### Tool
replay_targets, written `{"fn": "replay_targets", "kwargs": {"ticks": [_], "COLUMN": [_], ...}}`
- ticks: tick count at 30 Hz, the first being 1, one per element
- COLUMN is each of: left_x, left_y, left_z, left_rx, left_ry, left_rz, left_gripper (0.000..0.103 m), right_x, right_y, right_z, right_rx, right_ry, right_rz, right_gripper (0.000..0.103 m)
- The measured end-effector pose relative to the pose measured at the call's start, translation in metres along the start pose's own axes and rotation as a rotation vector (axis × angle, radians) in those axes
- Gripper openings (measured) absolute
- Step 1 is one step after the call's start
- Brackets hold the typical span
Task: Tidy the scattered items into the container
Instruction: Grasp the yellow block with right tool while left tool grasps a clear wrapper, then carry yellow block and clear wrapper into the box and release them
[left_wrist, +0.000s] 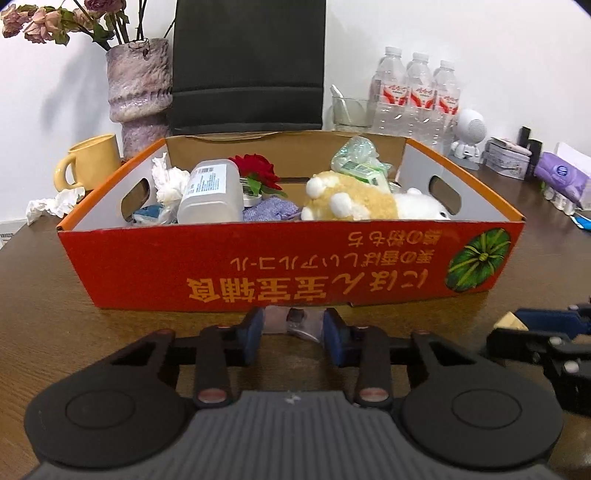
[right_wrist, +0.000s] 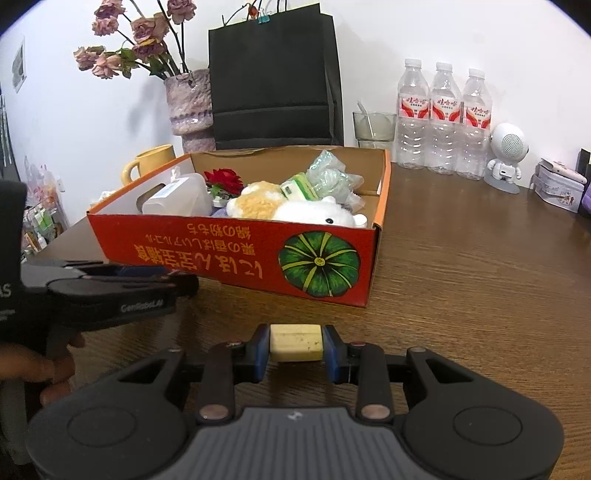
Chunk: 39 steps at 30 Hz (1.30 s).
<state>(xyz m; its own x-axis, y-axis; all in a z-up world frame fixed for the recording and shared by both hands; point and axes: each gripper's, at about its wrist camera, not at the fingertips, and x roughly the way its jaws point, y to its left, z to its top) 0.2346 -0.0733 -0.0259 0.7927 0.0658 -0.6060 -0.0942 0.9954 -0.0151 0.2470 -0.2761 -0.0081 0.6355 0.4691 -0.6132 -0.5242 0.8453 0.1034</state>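
Note:
An orange-red cardboard box (left_wrist: 155, 269) (right_wrist: 229, 254) with a pumpkin picture stands on the brown table. It holds a plush toy (left_wrist: 354, 201), a white bottle (left_wrist: 212, 192), a red rose (left_wrist: 255, 168), tissues and a green packet. My left gripper (left_wrist: 294, 326) is low in front of the box's near wall, its blue pads shut on a small clear plastic item (left_wrist: 284, 321). My right gripper (right_wrist: 295, 347) is shut on a pale yellow block (right_wrist: 295, 342), held just above the table before the box's pumpkin corner. In the right wrist view the left gripper (right_wrist: 110, 284) shows side-on, with a hand beneath it.
Behind the box stand a purple vase (left_wrist: 140, 92) with dried flowers, a black paper bag (right_wrist: 273, 81), a yellow mug (left_wrist: 88, 158), a glass (right_wrist: 373, 127) and three water bottles (right_wrist: 443, 118). A white robot figure (right_wrist: 508, 155), tins and a purple tissue pack (left_wrist: 565, 177) line the right. A crumpled tissue (left_wrist: 51, 205) lies left.

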Motion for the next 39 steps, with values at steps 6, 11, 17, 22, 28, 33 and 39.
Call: {"fn": "replay_targets", "kwargs": {"ticks": [6, 11, 17, 22, 28, 33, 39], "left_x": [-0.011, -0.026, -0.064, -0.088, -0.082, -0.044, 0.016], "left_y": [0.007, 0.012, 0.024, 0.042, 0.066, 0.078, 0.099], "left_z": [-0.005, -0.009, -0.006, 0.015, 0.061, 0.093, 0.118], "left_rx": [-0.016, -0.015, 0.006, 0.009, -0.016, -0.058, -0.095], "left_ry": [0.005, -0.012, -0.083, -0.164, -0.284, -0.302, -0.259], "left_rz": [-0.046, -0.085, -0.174, -0.185, -0.158, -0.168, -0.146], "left_gripper": [0.030, 0.029, 0.029, 0.029, 0.030, 0.030, 0.030], "right_x": [-0.001, -0.005, -0.021, -0.039, -0.034, -0.002, 0.065], "right_y": [-0.002, -0.004, 0.005, 0.011, 0.018, 0.023, 0.023], "right_z": [0.000, 0.001, 0.003, 0.028, 0.076, 0.123, 0.153], "right_rx": [0.017, 0.037, 0.030, 0.029, -0.010, 0.002, 0.052], "right_ry": [-0.012, -0.037, -0.082, -0.165, -0.222, -0.261, -0.198], "right_rz": [-0.021, -0.042, -0.020, 0.021, 0.031, 0.028, 0.028], "right_gripper": [0.029, 0.029, 0.029, 0.029, 0.029, 0.029, 0.029]}}
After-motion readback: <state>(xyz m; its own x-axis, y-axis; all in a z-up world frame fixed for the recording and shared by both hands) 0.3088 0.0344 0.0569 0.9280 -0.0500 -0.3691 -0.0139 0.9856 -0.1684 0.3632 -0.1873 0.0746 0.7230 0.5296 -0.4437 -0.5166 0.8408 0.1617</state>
